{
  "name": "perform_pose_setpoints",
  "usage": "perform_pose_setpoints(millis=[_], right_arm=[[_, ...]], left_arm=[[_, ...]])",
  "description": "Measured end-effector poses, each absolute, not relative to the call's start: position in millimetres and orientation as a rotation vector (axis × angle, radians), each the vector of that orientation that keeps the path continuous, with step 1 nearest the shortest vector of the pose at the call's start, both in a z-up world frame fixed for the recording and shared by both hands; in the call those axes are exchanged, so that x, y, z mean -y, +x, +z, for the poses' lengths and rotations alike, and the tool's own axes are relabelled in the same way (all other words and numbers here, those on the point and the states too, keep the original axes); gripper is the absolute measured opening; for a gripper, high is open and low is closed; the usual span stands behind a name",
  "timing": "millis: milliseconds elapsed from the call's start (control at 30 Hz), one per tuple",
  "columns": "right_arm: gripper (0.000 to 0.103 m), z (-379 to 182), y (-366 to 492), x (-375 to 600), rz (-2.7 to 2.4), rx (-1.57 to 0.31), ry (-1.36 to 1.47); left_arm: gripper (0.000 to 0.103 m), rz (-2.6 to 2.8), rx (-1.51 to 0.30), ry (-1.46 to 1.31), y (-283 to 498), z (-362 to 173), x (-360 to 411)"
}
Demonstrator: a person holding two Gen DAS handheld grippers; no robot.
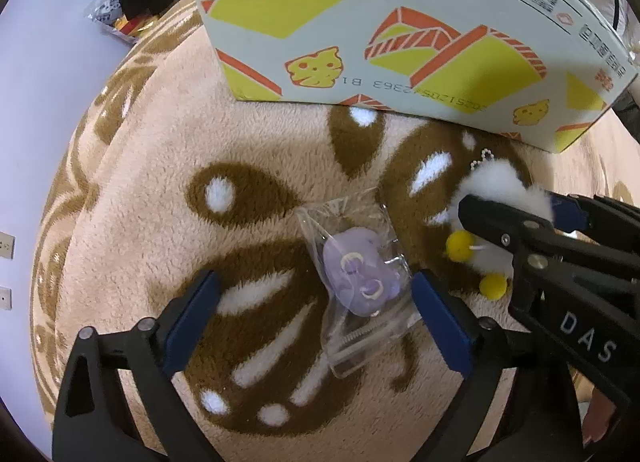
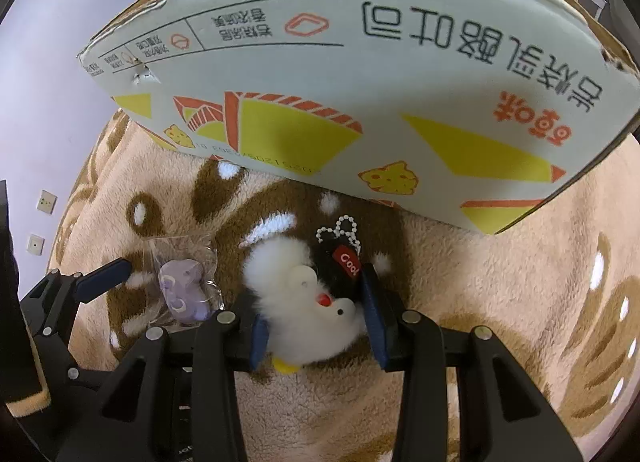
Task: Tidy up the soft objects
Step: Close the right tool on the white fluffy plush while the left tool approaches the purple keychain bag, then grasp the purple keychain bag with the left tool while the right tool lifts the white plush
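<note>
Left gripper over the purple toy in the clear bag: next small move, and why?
Probably close the left gripper on the clear plastic bag holding the small purple toy. Its jaws stand wide on either side of the bag, not pressing it, while the right gripper already clamps the white fluffy plush chick beside the printed cardboard box.

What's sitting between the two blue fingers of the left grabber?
A small purple soft toy sealed in a clear plastic bag lies on the fluffy brown-and-cream blanket between the left gripper's open fingers, untouched. The left wrist view shows it.
</note>
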State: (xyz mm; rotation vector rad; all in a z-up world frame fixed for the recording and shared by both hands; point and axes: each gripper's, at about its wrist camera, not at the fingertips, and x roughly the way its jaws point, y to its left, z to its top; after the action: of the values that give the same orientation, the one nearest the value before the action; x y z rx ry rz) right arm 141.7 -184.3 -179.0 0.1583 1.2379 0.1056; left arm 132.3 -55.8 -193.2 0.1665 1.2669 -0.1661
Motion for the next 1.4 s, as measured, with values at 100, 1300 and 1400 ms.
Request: perform_pose_setpoints(millis=[100,1300,1400], right_arm=[[0.043,-178,140,185,0.103,-1.239,0.164],[0.036,-174,127,182,0.053,-1.232,0.139],[0.036,-166,124,190,0.044,-1.207,0.157]], left_arm=[[0.083,-0.166,-1.256,0.171,127,-189,55],[0.009,-0.278,-1.155,0.152,102,-146,61],[0.009,-0.282,-1.134,0.161,97,-141,64]])
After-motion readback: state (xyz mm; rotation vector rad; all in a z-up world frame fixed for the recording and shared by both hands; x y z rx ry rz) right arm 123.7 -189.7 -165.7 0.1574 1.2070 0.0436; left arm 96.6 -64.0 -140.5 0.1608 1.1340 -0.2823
